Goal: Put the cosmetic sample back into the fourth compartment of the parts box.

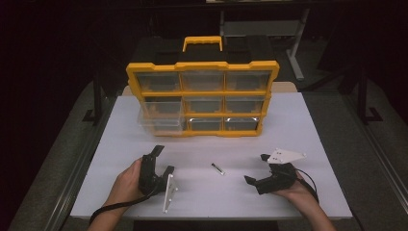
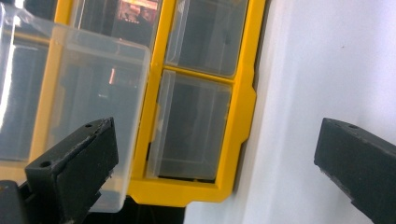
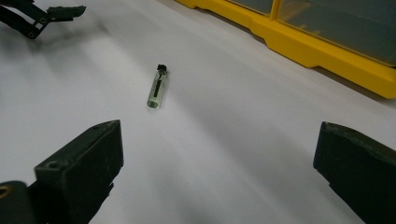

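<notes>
A yellow organiser (image 1: 202, 98) with clear drawers stands upright at the back of the white table (image 1: 308, 144). Its drawer (image 1: 161, 118) in the left column is pulled partway out; in the left gripper view this clear drawer (image 2: 70, 102) sticks out toward me beside the yellow frame (image 2: 243, 116). A small clear vial with a black cap (image 1: 217, 169) lies on the table between my hands, and it shows ahead of the right jaws (image 3: 157, 87). My left gripper (image 1: 163, 159) (image 2: 215, 158) is open and holds nothing. My right gripper (image 1: 256, 168) (image 3: 219, 163) is open too, pointing at the vial.
The organiser's yellow base (image 3: 327, 51) runs along the far side in the right gripper view. A black cable (image 1: 110, 209) trails from the left gripper off the table's front edge. Dark floor and table legs surround the table.
</notes>
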A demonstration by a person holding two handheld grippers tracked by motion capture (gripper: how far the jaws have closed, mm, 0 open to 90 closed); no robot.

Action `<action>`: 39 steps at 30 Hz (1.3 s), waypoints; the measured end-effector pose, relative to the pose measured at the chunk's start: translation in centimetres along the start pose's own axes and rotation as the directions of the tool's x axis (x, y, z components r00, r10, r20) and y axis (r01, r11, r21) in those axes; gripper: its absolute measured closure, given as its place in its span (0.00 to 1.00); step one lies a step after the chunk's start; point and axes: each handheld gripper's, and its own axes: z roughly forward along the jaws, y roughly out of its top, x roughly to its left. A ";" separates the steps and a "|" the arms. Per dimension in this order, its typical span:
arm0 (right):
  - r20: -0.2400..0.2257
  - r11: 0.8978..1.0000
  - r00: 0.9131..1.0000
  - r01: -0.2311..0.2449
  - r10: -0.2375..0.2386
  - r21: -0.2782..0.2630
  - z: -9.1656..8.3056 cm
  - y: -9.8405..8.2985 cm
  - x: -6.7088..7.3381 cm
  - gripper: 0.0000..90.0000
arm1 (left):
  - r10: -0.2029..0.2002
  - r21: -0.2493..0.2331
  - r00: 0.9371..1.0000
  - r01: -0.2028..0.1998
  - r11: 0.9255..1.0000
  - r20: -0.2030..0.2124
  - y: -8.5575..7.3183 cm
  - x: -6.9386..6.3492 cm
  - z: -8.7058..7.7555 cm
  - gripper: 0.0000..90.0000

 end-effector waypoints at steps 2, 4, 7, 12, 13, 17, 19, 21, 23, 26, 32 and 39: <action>0.001 1.000 1.000 0.004 -0.004 -0.004 0.0 0.0 0.0 0.01 | -0.018 0.000 1.000 0.018 1.000 0.003 -0.1 0.1 0.0 0.00; 0.001 1.000 1.000 0.004 -0.004 -0.002 0.0 0.0 0.0 0.01 | -0.038 -0.002 0.999 0.038 0.999 0.008 -0.2 0.1 0.1 0.00; 0.000 1.000 1.000 0.000 0.000 0.007 0.0 0.0 0.0 0.01 | -0.060 0.001 0.998 0.060 0.998 0.025 -0.3 0.1 0.1 0.00; 0.004 1.000 1.000 0.010 -0.010 -0.007 0.0 0.0 -0.1 0.01 | -0.120 0.004 0.990 0.120 0.993 0.069 -0.3 0.3 0.2 0.00; 0.004 1.000 1.000 0.010 -0.010 -0.006 0.0 0.0 -0.1 0.01 | -0.125 0.009 0.989 0.124 0.992 0.077 -0.3 0.3 0.2 0.00; 0.003 1.000 1.000 0.010 -0.010 -0.004 0.0 0.0 -0.1 0.01 | -0.150 0.018 0.984 0.149 0.989 0.099 -0.4 0.1 0.4 0.00; 0.003 1.000 1.000 0.010 -0.010 -0.004 0.0 0.0 -0.1 0.01 | -0.167 0.021 0.980 0.165 0.986 0.106 -0.3 0.2 0.4 0.00; 0.004 1.000 1.000 0.009 -0.009 -0.004 0.0 0.0 -0.1 0.01 | -0.178 0.024 0.978 0.177 0.984 0.108 -0.3 0.2 0.4 0.00; 0.004 1.000 1.000 0.010 -0.010 -0.005 0.0 0.0 -0.1 0.01 | -0.197 0.030 0.973 0.195 0.980 0.118 -0.3 0.3 0.4 0.00; 0.004 1.000 1.000 0.011 -0.011 -0.004 0.0 0.0 -0.1 0.01 | -0.217 0.041 0.968 0.213 0.976 0.129 -0.4 0.6 0.4 0.00; 0.004 1.000 1.000 0.011 -0.011 -0.005 0.0 0.0 -0.1 0.01 | -0.241 0.057 0.958 0.235 0.970 0.155 -0.4 1.0 0.3 0.00; 0.004 1.000 1.000 0.012 -0.012 -0.004 0.0 0.0 0.0 0.01 | -0.304 0.055 0.936 0.299 0.953 0.178 -0.5 1.3 0.3 0.00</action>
